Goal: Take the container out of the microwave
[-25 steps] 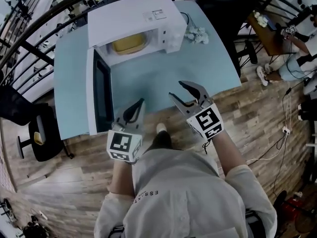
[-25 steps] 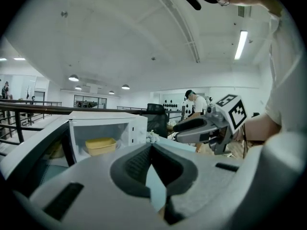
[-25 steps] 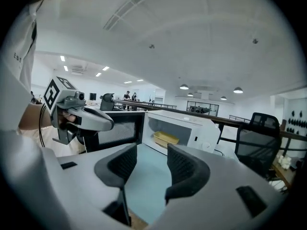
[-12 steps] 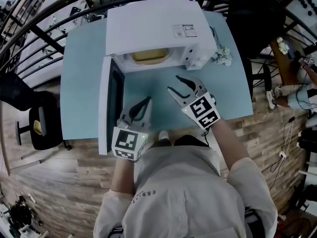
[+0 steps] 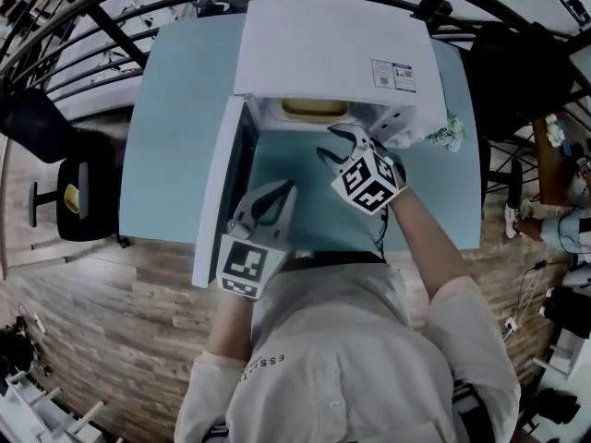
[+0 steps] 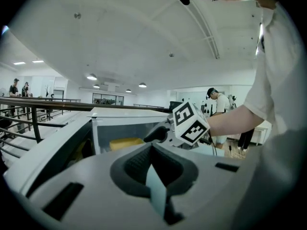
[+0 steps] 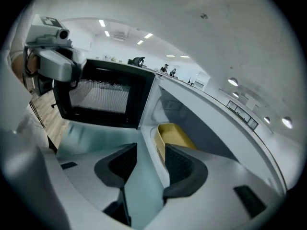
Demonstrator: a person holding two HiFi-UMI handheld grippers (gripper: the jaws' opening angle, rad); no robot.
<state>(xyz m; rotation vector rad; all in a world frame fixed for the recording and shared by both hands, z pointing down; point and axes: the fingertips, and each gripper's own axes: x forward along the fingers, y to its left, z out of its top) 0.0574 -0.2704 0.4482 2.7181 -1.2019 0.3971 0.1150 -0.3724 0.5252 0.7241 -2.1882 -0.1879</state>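
- Head view: a white box-shaped microwave (image 5: 332, 44) sits at the 12 o'clock edge of the pale blue table (image 5: 175, 127).
- Its dark-windowed door (image 5: 222, 192) hangs wide open, swung out towards 7 o'clock.
- The yellow rectangular container (image 5: 316, 109) is inside the microwave cavity, just behind the opening, and nothing touches it.
- The right gripper (image 5: 332, 142) is at the mouth of the cavity with its tips pointing to 11 o'clock, and the container lies just beyond them.
- In the right gripper view its jaws stand clearly apart with only blue table between the dark ribbed pads (image 7: 182, 164). The container (image 7: 175, 135) shows just past the right-hand pad, with the open door (image 7: 103, 97) at 10 o'clock.
- The left gripper (image 5: 284, 186) hangs back at 7 o'clock from the right one, beside the door's inner face.
- In the left gripper view its jaws are drawn together to a thin sliver and grip nothing.
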